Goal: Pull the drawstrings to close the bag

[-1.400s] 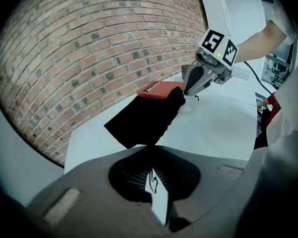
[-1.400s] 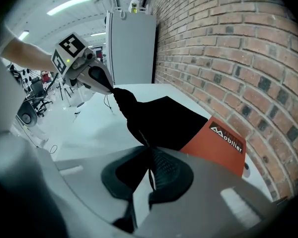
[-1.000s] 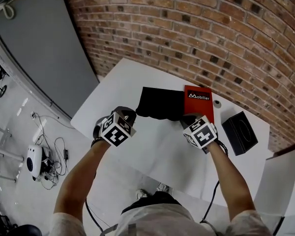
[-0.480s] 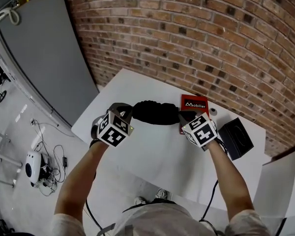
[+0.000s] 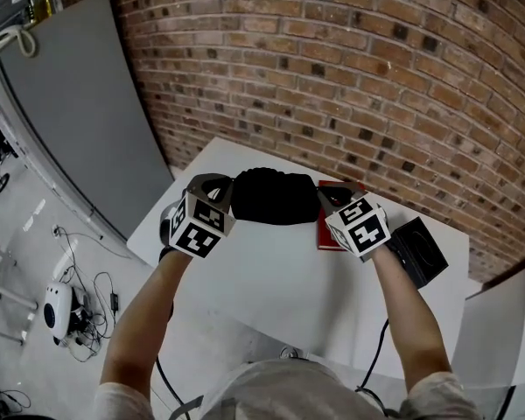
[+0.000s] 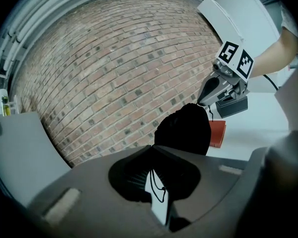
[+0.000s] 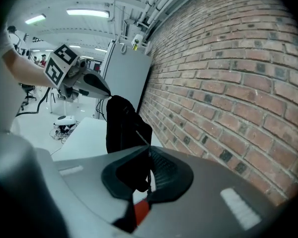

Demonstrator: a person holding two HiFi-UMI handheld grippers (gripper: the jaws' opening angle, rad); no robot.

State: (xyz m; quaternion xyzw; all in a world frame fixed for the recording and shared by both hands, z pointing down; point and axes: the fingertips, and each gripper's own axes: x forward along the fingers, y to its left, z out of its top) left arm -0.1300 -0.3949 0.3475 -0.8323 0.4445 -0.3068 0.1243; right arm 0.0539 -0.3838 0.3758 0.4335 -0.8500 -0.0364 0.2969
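Note:
A black drawstring bag [image 5: 276,196] hangs bunched in the air between my two grippers, above the white table [image 5: 271,278]. My left gripper [image 5: 225,196] is at the bag's left end, shut on a thin black drawstring [image 6: 156,186] that runs through its jaws. My right gripper [image 5: 326,201] is at the bag's right end, shut on the other drawstring [image 7: 142,138], which stretches taut to the bag [image 7: 121,124]. In the left gripper view the bag [image 6: 185,129] hangs dark and rounded with the right gripper [image 6: 208,90] behind it.
A red booklet [image 5: 325,232] lies on the table under the bag's right end. A black box [image 5: 422,249] sits to its right. A brick wall [image 5: 350,77] rises behind the table, a grey panel [image 5: 79,103] stands at the left, and cables lie on the floor.
Both grippers have risen and pulled apart. The bag has left the table, where it lay flat, and now hangs gathered into a bunch between them.

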